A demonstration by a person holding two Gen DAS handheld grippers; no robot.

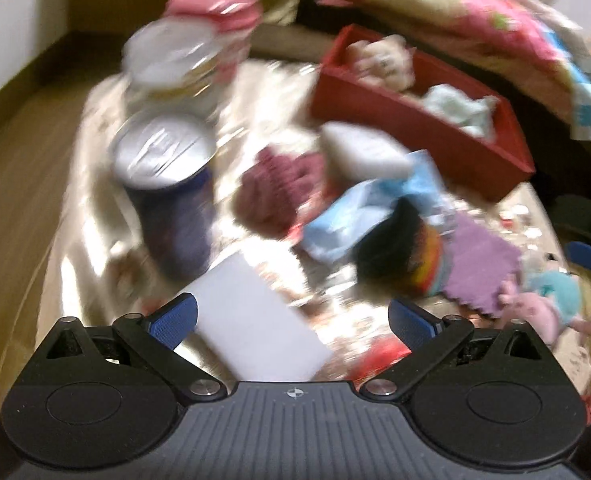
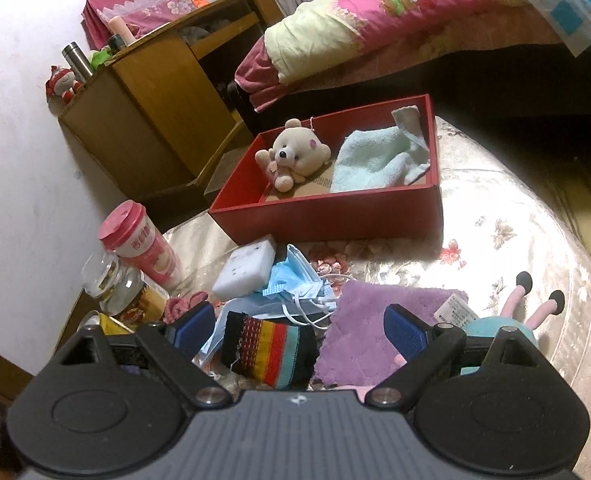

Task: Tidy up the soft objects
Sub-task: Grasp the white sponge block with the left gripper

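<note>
A red box (image 2: pixel 335 212) on the floral table holds a cream teddy bear (image 2: pixel 295 154) and a pale blue towel (image 2: pixel 379 158); it also shows blurred in the left wrist view (image 1: pixel 415 128). My right gripper (image 2: pixel 299 330) is open and empty, just above a striped black sock (image 2: pixel 271 346) and a purple cloth (image 2: pixel 375 328). A pink-and-teal plush (image 2: pixel 507 320) lies to its right. My left gripper (image 1: pixel 291 320) is open and empty over a white block (image 1: pixel 255 324). A maroon knit piece (image 1: pixel 279 188) and blue face masks (image 1: pixel 359 208) lie beyond it.
A dark blue can (image 1: pixel 167 196), a glass jar (image 2: pixel 111 284) and a pink-lidded cup (image 2: pixel 139 240) stand at the table's left. A white power adapter (image 2: pixel 247 268) lies near the masks. A wooden cabinet (image 2: pixel 155 120) and a bed with a pink quilt (image 2: pixel 415 8) stand behind.
</note>
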